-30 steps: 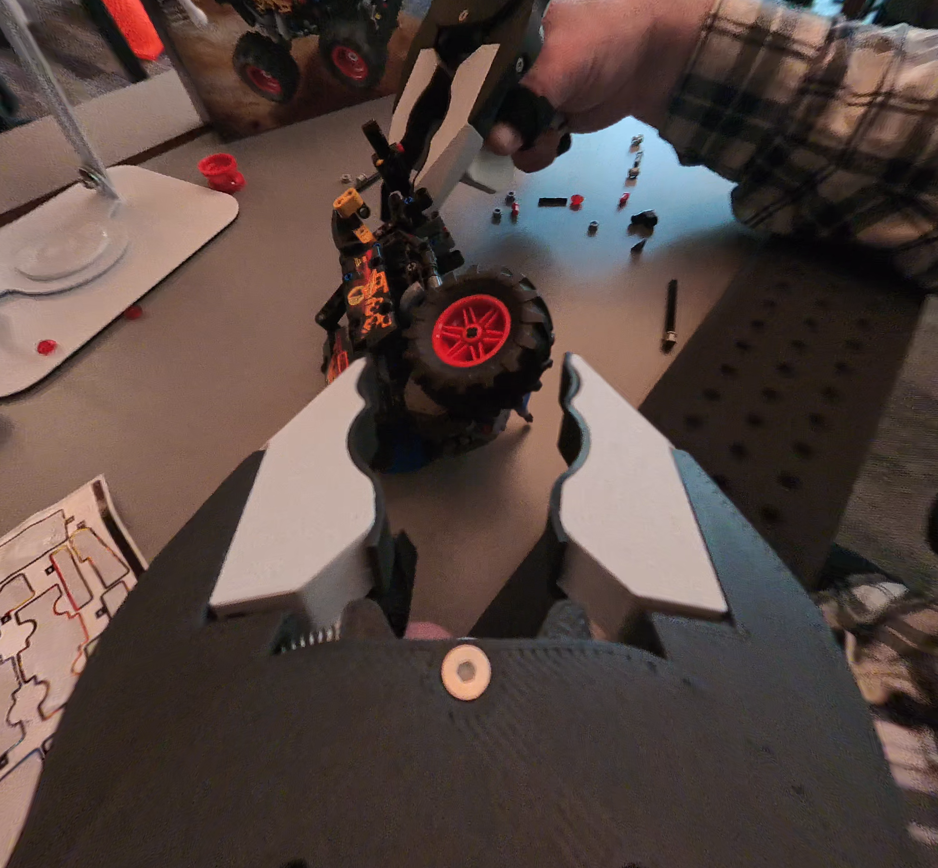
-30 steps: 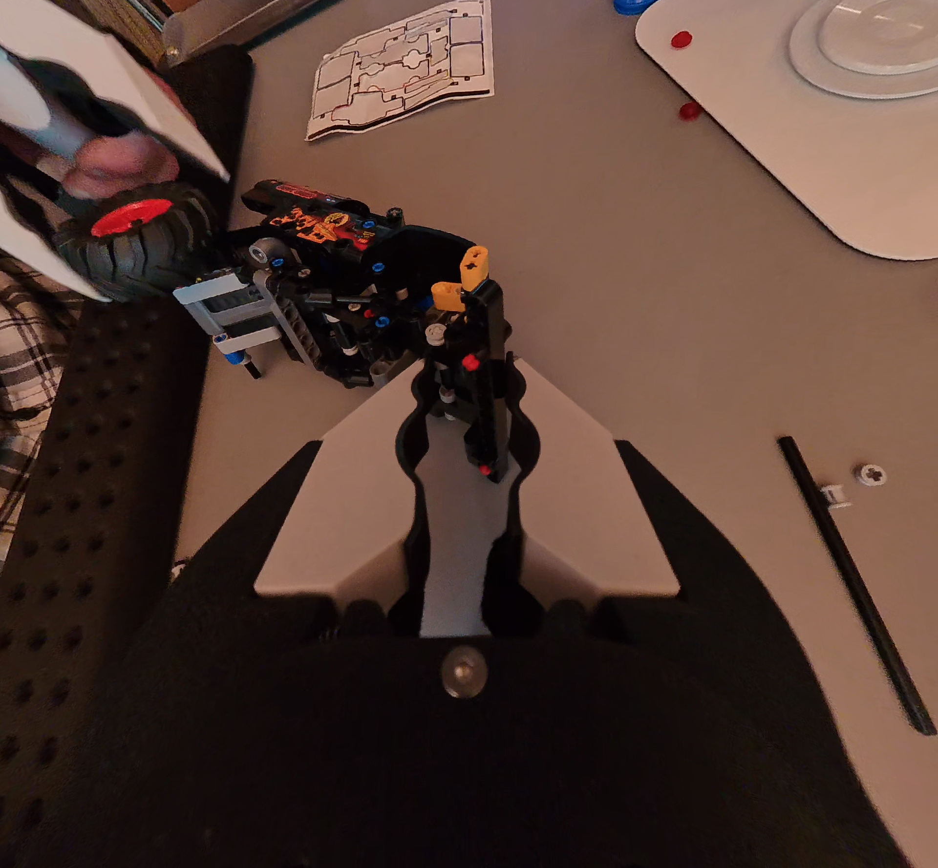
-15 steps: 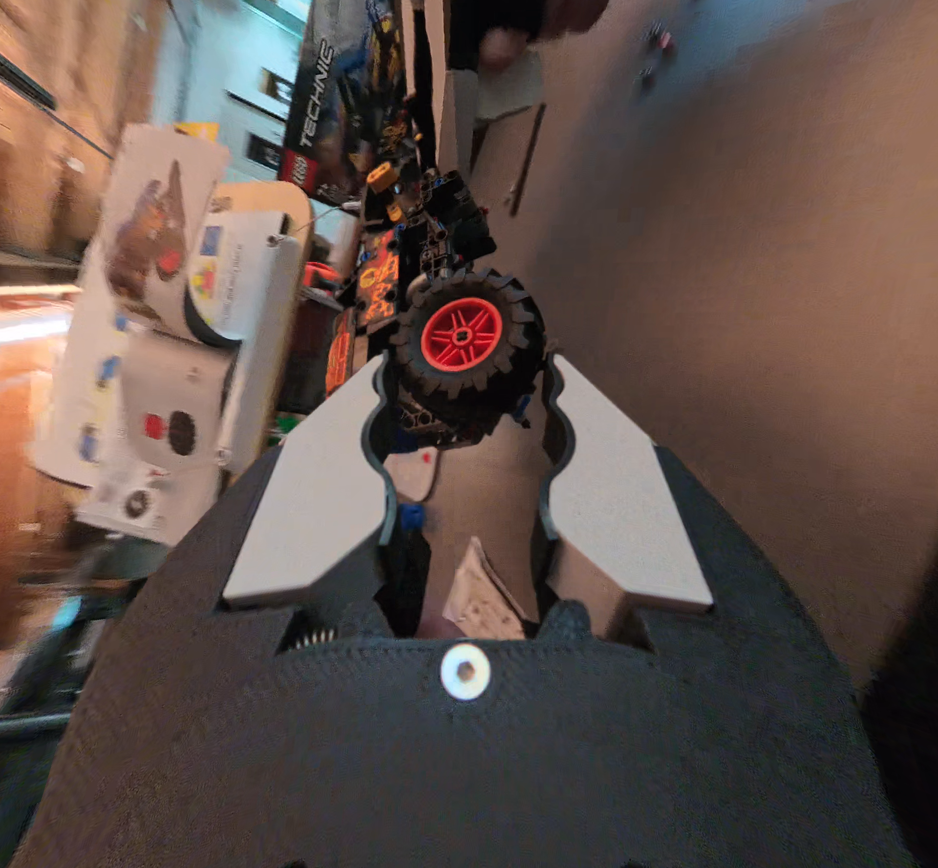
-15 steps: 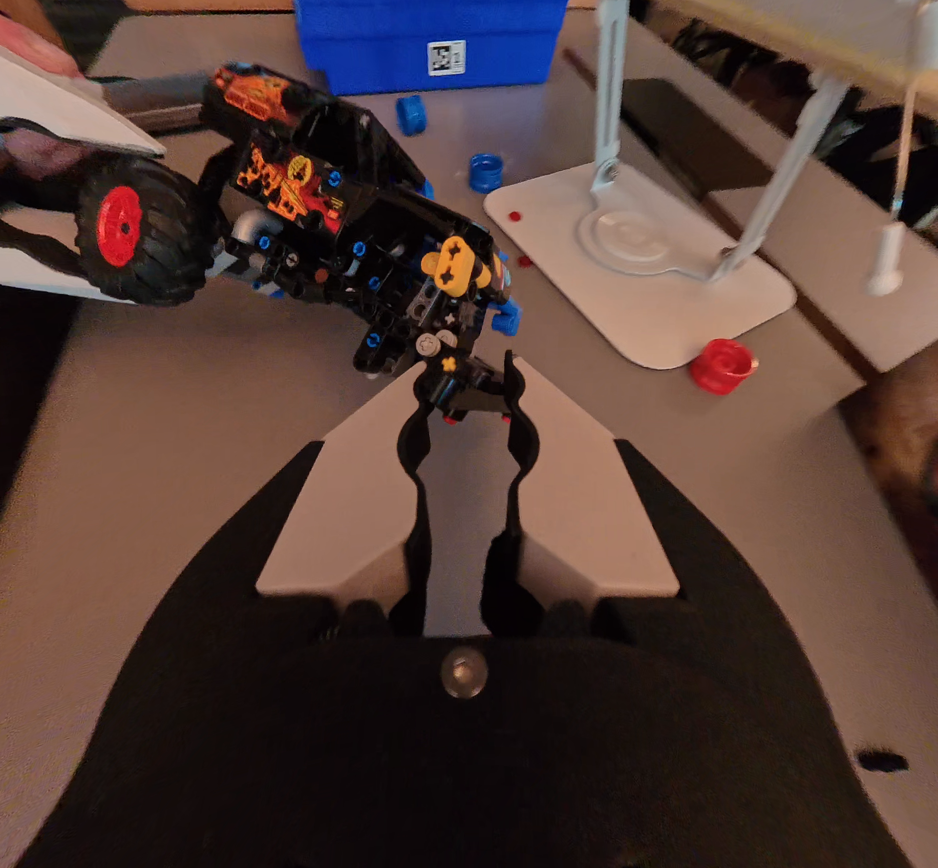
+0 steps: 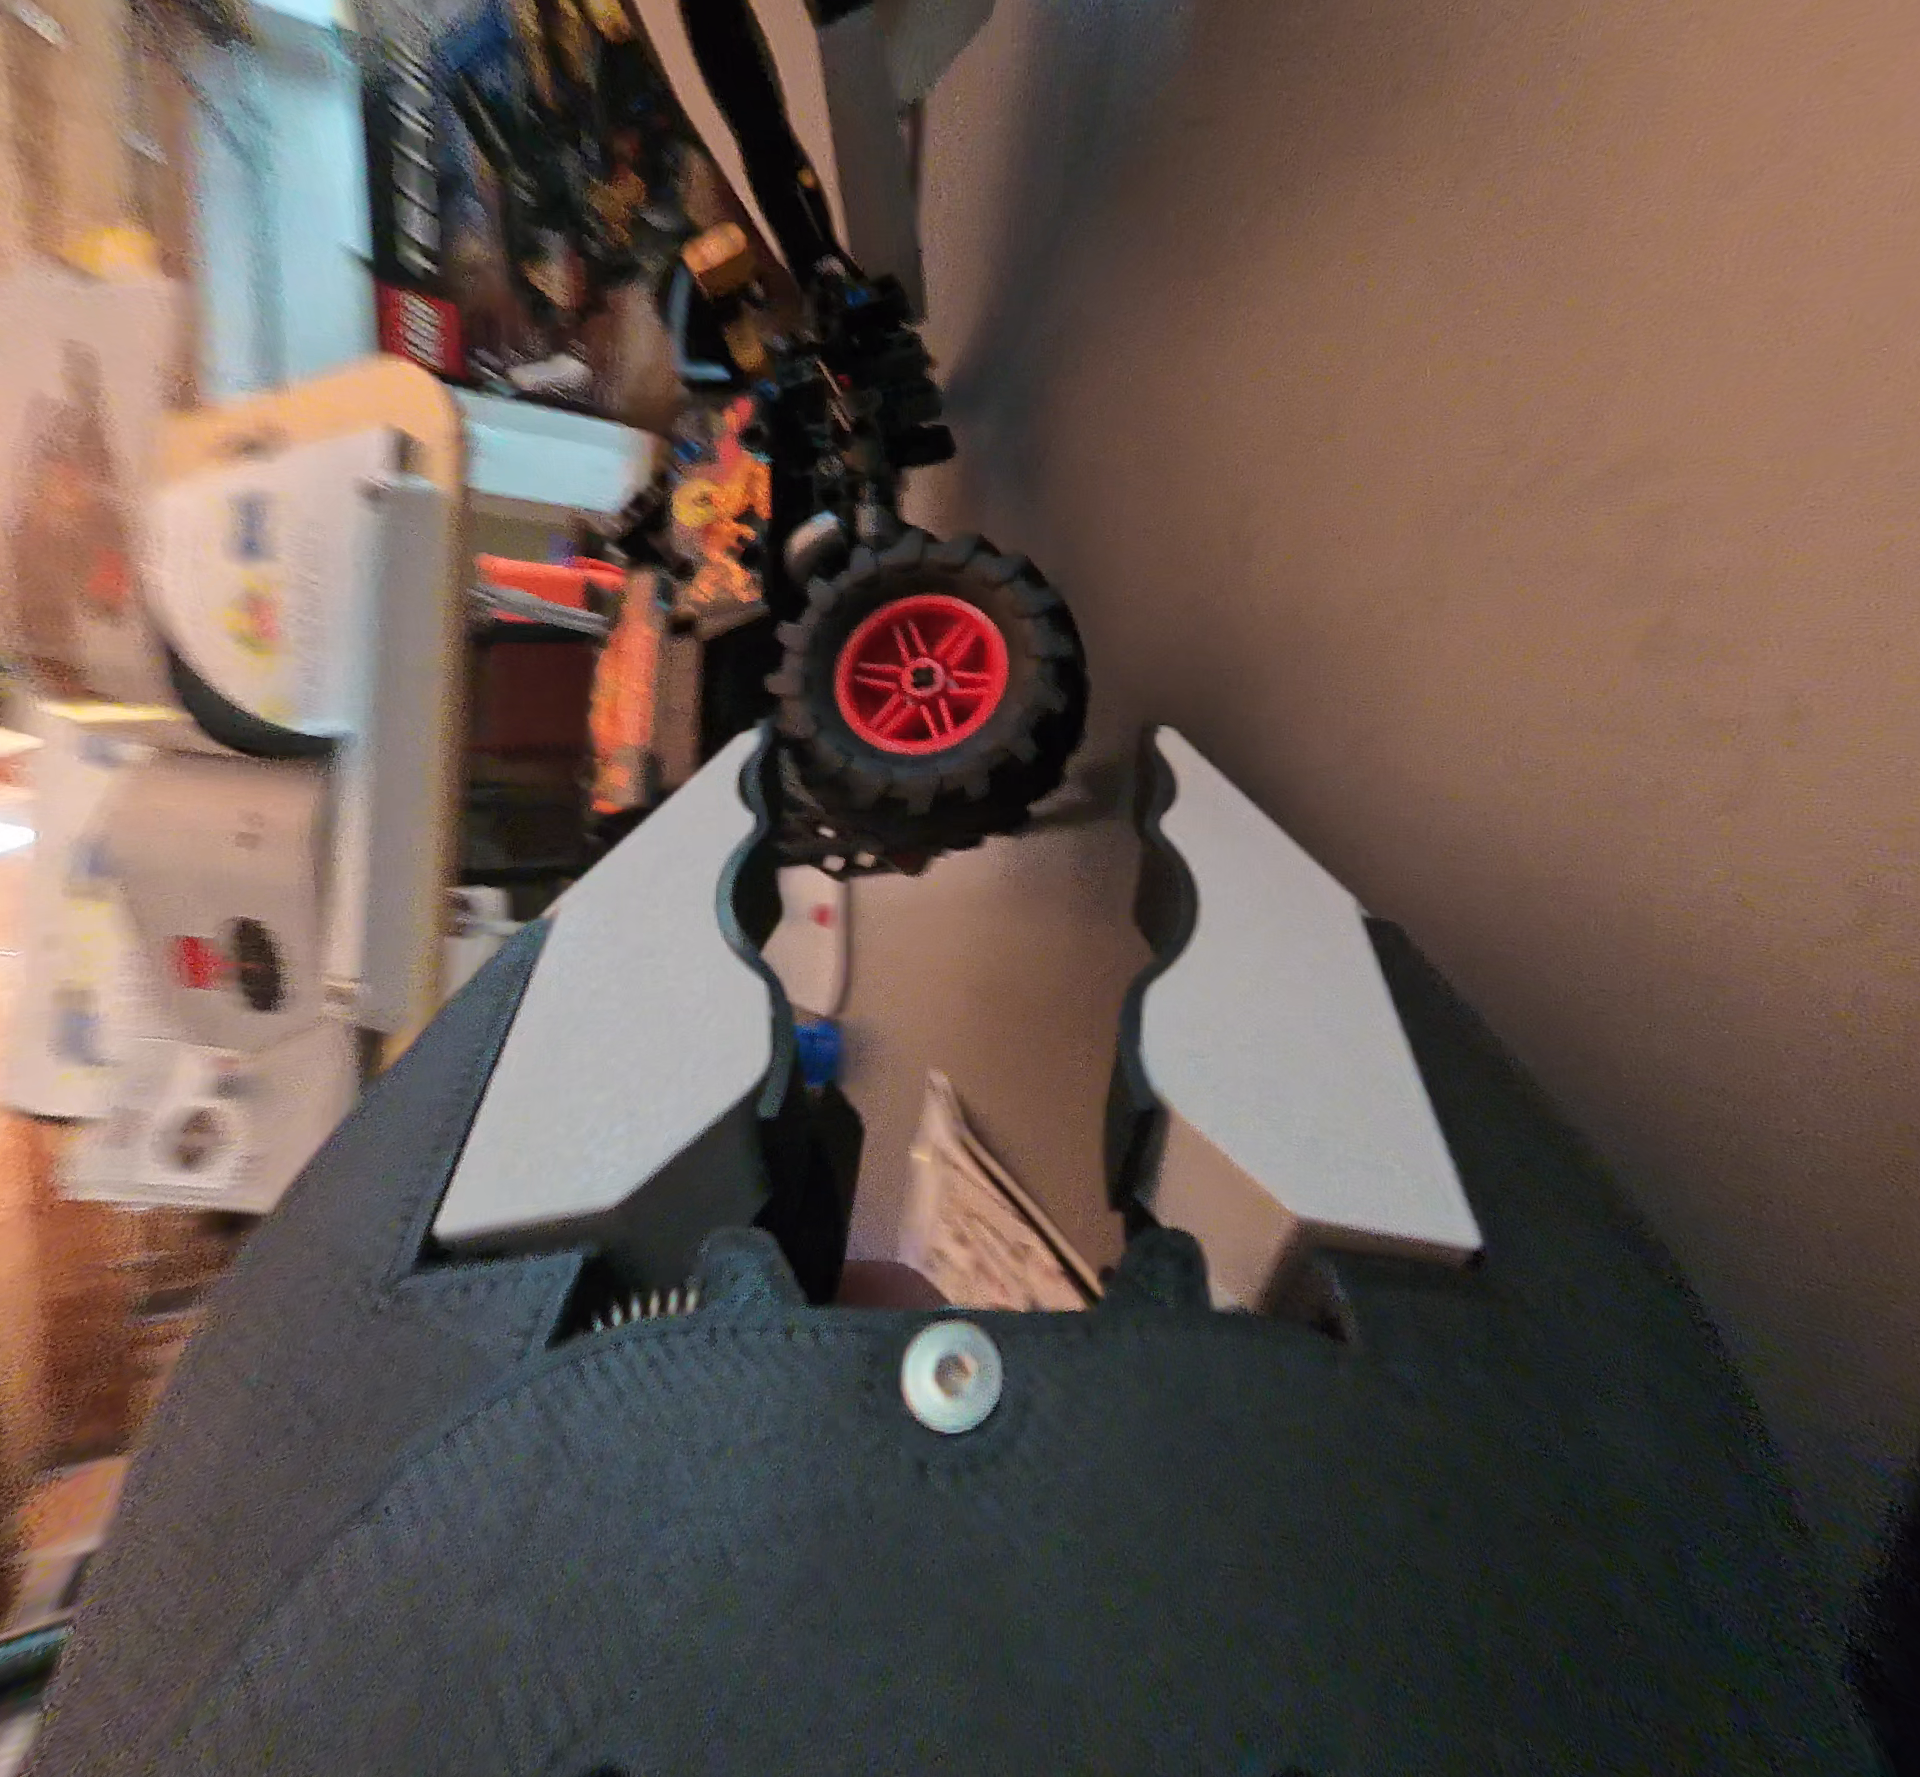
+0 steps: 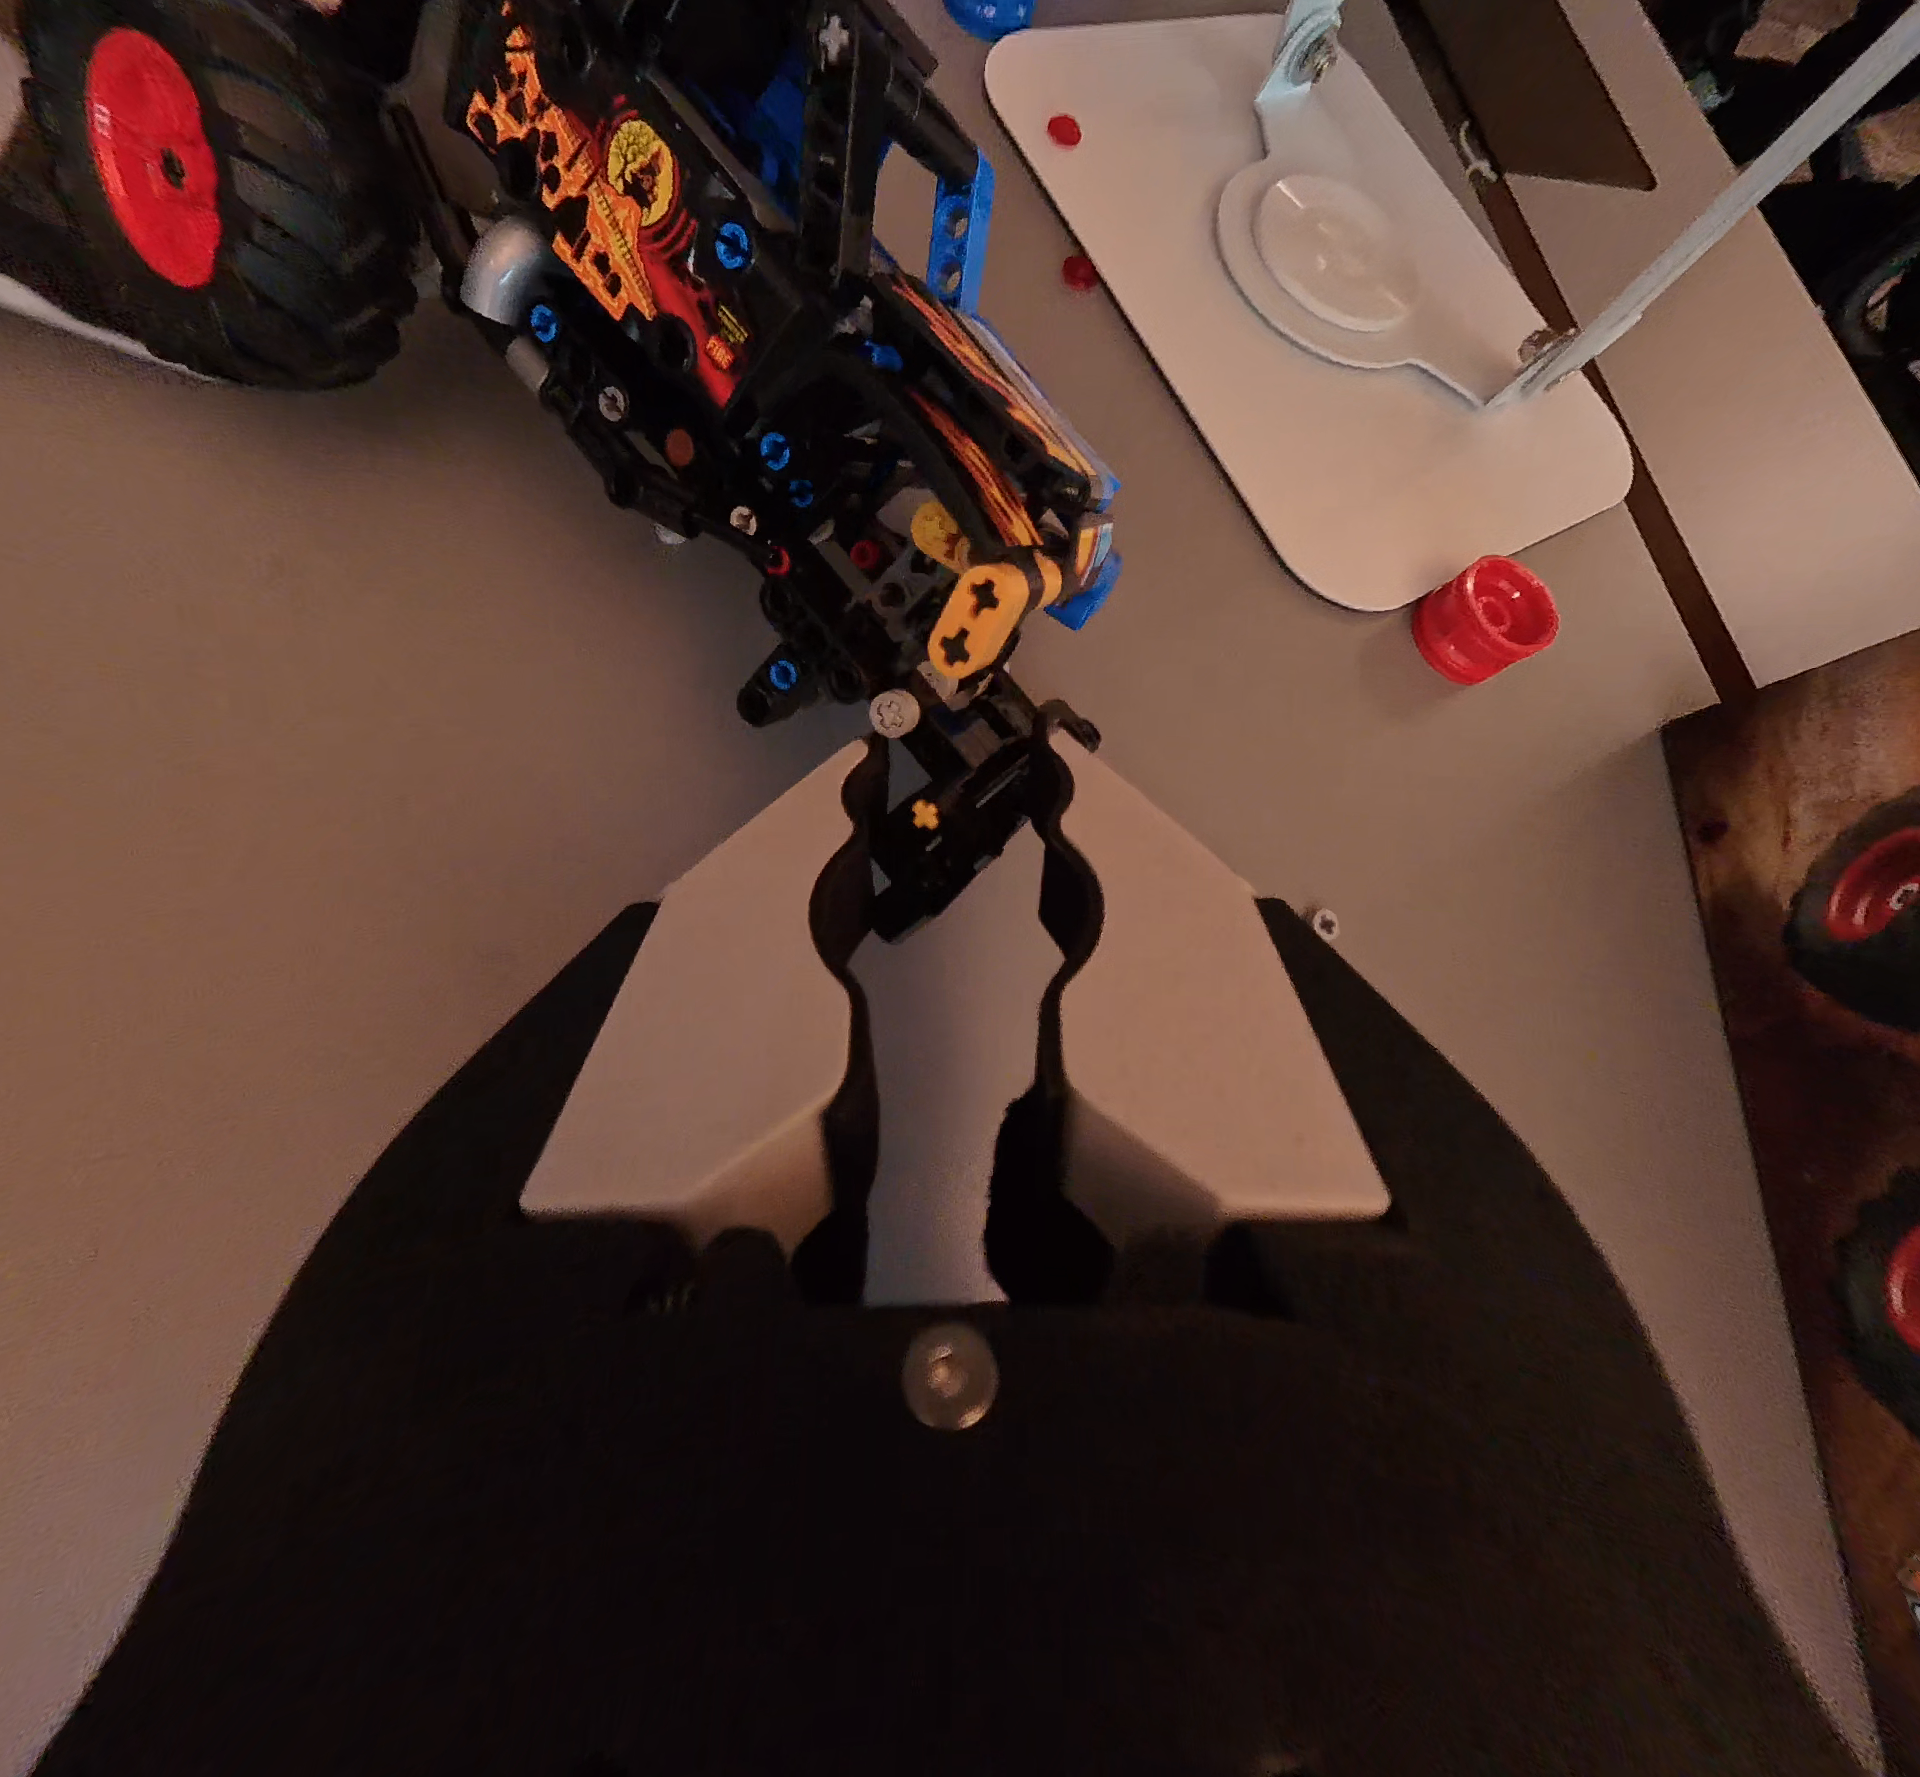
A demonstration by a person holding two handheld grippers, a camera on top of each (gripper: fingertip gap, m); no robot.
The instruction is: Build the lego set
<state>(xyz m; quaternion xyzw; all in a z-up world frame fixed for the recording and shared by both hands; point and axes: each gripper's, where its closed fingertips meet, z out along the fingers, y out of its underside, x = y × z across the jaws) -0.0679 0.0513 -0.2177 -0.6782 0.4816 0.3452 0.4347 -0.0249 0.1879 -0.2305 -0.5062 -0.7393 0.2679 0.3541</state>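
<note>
Between the two grippers, the truck hangs above the bench. At centre of the right wrist view, the right gripper has its fingers clenched on the truck's black front end. Upper left, the wheel sits between the left gripper's spread fingers; whether they grip it is unclear. A red hub lies at right.
</note>
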